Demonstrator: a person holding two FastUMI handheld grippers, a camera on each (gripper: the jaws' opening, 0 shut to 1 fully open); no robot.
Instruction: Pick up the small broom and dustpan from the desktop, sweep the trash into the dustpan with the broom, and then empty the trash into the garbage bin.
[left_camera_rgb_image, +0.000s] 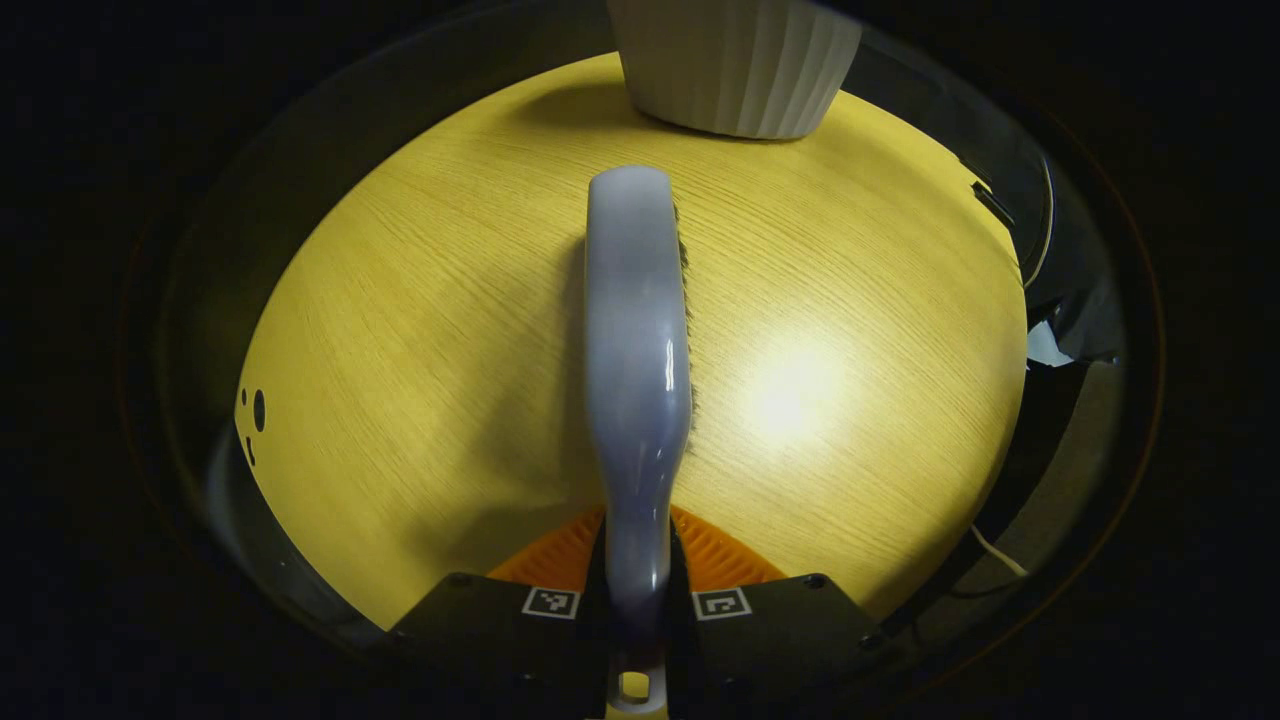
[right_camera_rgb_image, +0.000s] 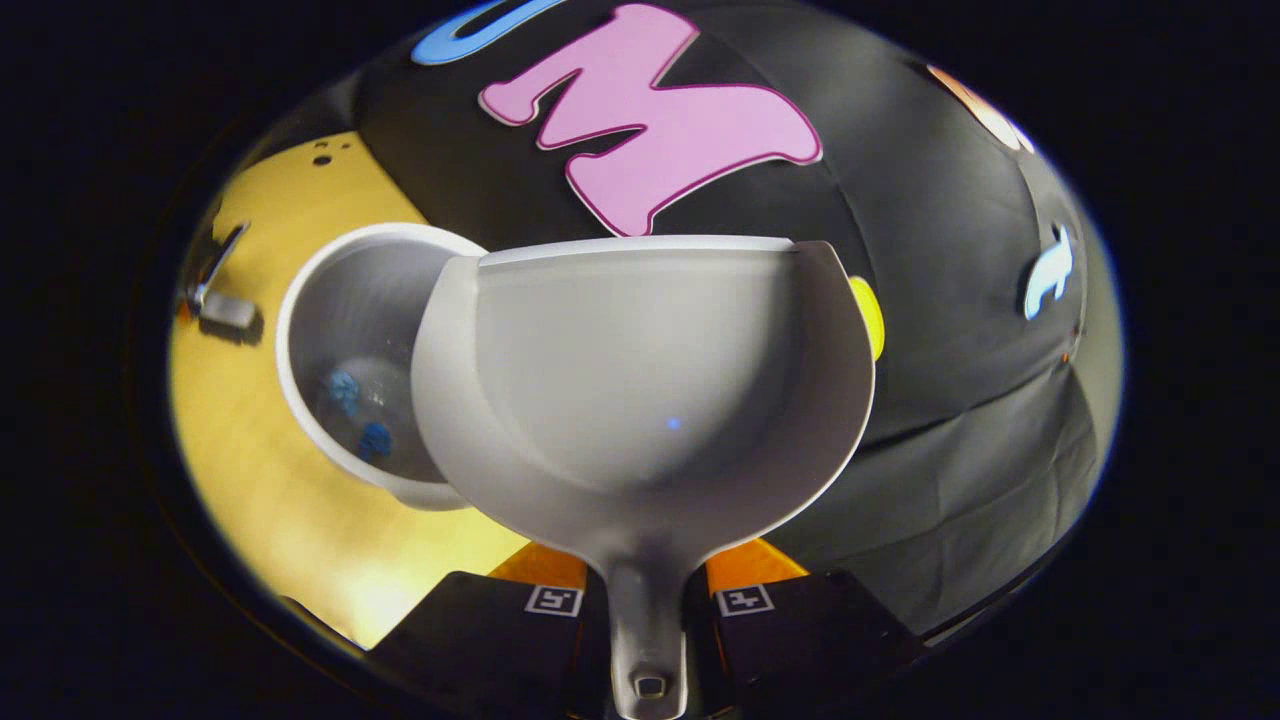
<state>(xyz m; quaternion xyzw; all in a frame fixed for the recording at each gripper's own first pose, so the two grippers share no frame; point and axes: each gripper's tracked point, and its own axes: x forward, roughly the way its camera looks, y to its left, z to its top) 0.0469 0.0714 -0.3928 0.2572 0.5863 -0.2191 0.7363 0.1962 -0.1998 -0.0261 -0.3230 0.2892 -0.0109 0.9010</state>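
In the left gripper view my left gripper (left_camera_rgb_image: 637, 600) is clamped on the broom (left_camera_rgb_image: 638, 340) handle, low and centre, above the desktop (left_camera_rgb_image: 420, 350). In the right gripper view the bin (right_camera_rgb_image: 345, 370) sits left of centre with blue scraps inside; my right gripper (right_camera_rgb_image: 648, 600) pinches the dustpan (right_camera_rgb_image: 640, 390) handle. Tipped carelessly, leftover bits might miss the rim.

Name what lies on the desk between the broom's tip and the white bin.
Nothing: in the left gripper view, bare desk separates the broom from the bin.
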